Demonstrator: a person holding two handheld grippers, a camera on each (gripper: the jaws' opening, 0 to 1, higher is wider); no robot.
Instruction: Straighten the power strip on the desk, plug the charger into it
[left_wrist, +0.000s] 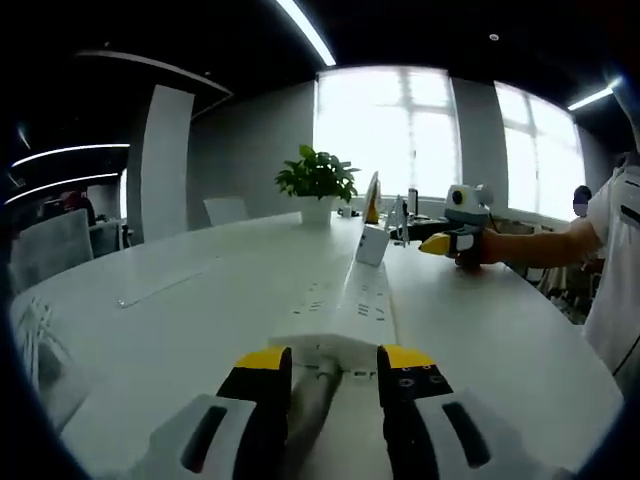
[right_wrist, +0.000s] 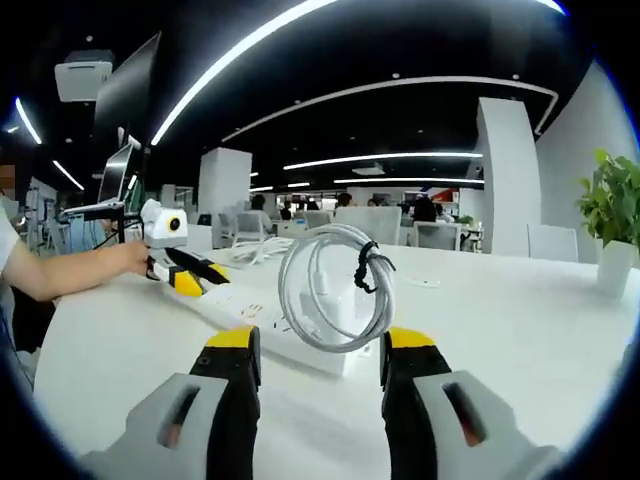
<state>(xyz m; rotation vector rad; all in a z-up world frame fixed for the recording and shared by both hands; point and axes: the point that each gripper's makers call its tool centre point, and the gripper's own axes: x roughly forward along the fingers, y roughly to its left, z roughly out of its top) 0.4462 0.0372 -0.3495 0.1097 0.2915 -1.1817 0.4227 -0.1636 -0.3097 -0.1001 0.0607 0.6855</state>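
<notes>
A long white power strip (left_wrist: 365, 295) lies on the white desk (left_wrist: 180, 310), running straight away from my left gripper (left_wrist: 335, 365). That gripper is open, with the strip's near end and its grey cord between the jaws. A white charger (left_wrist: 372, 245) stands at the strip's far end. In the right gripper view its coiled white cable (right_wrist: 335, 290), tied with a black strap, rises just ahead of my open right gripper (right_wrist: 322, 350), on the strip (right_wrist: 245, 320). My right gripper (left_wrist: 435, 243) sits a little to the right of the charger, apart from it. My left gripper (right_wrist: 188, 280) is at the strip's other end.
A potted green plant (left_wrist: 318, 180) stands farther along the desk, past the charger. A person's forearm (left_wrist: 540, 245) reaches in from the right. A raised laptop (right_wrist: 115, 175) stands at the desk's left side. Chairs and pillars stand beyond the desk.
</notes>
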